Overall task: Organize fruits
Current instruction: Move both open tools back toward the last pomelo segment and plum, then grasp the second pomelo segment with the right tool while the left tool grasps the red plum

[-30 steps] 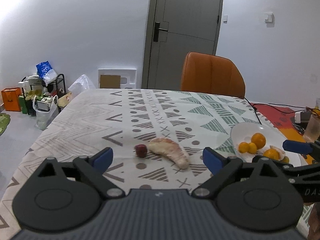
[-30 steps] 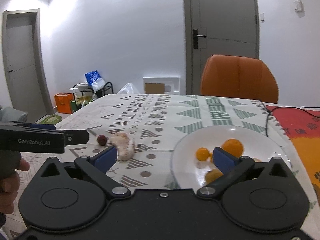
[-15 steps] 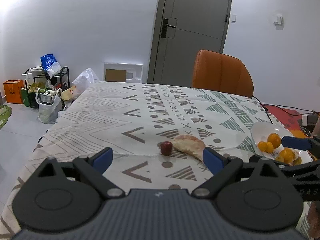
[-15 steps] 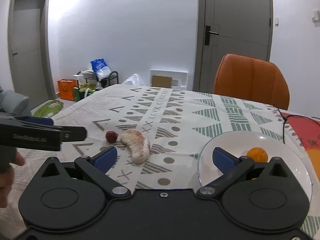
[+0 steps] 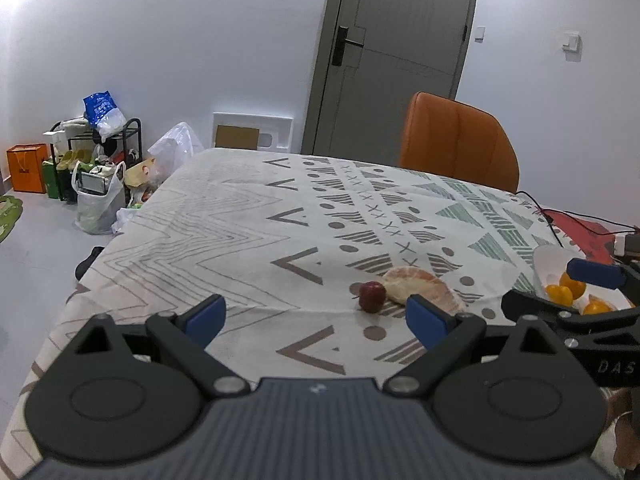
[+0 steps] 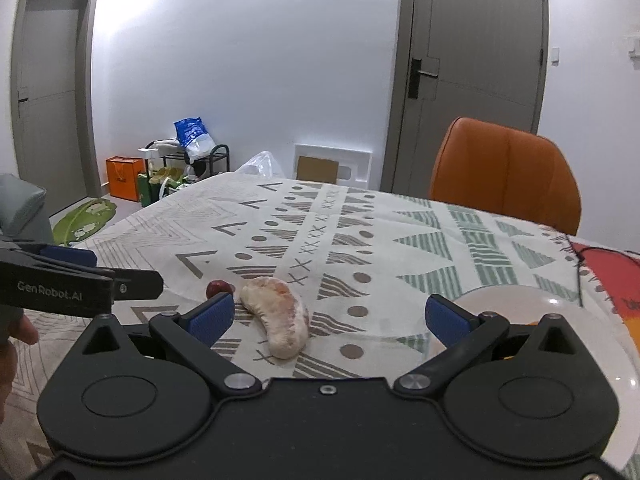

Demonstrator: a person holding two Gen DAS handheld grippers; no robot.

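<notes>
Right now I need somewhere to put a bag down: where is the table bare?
The patterned tablecloth is bare from the small red fruit to the far edge. It is crowded nearer: peeled pomelo segment beside that fruit, white plate with oranges.

Home dining room: patterned tablecloth [image 5: 224,216], orange chair [image 5: 456,148], shoe rack [image 5: 100,140], interior door [image 5: 392,52].

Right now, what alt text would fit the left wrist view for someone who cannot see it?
An open left tool hovers over a patterned tablecloth, facing a small red fruit beside a peeled pomelo segment. At right, a white plate holds oranges.
</notes>
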